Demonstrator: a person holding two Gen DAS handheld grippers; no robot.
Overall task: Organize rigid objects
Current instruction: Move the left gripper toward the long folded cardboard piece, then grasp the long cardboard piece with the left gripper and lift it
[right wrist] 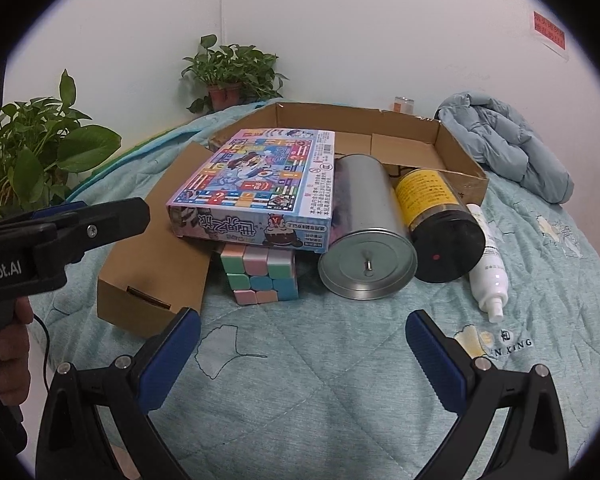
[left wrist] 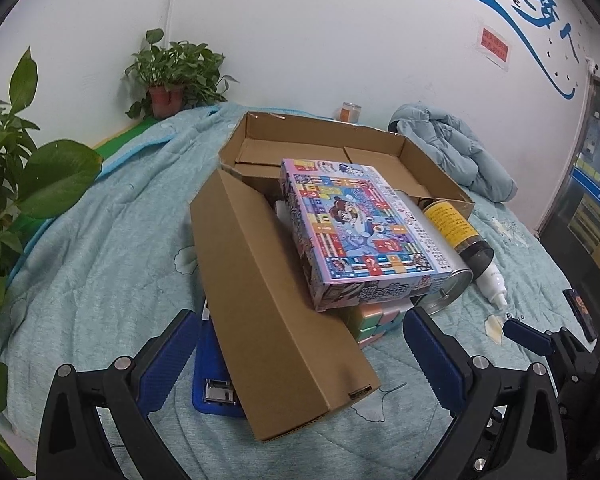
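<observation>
Left wrist view: left gripper (left wrist: pixel 300 354) spread wide and holding nothing, near a brown flap (left wrist: pixel 268 300), game box (left wrist: pixel 360 232) lying flat on a cube (left wrist: pixel 374 322), long axis running near to far, in front of the carton (left wrist: pixel 432 160); right wrist view: right gripper (right wrist: pixel 302 348) released above the quilt (right wrist: pixel 300 400), tin (right wrist: pixel 366 236) and jar (right wrist: pixel 440 224) lying on their sides, ends facing near, white bottle (right wrist: pixel 488 264) at right, nozzle pointing near.

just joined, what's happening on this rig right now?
A person holds two handheld grippers over a quilt-covered bed; both are open and holding nothing. The left gripper hovers by a long cardboard box. The right gripper faces a pile: a board game box resting on a pastel puzzle cube, beside a metal tin, a yellow-labelled jar and a white spray bottle. The open cardboard tray behind looks mostly unfilled.
</observation>
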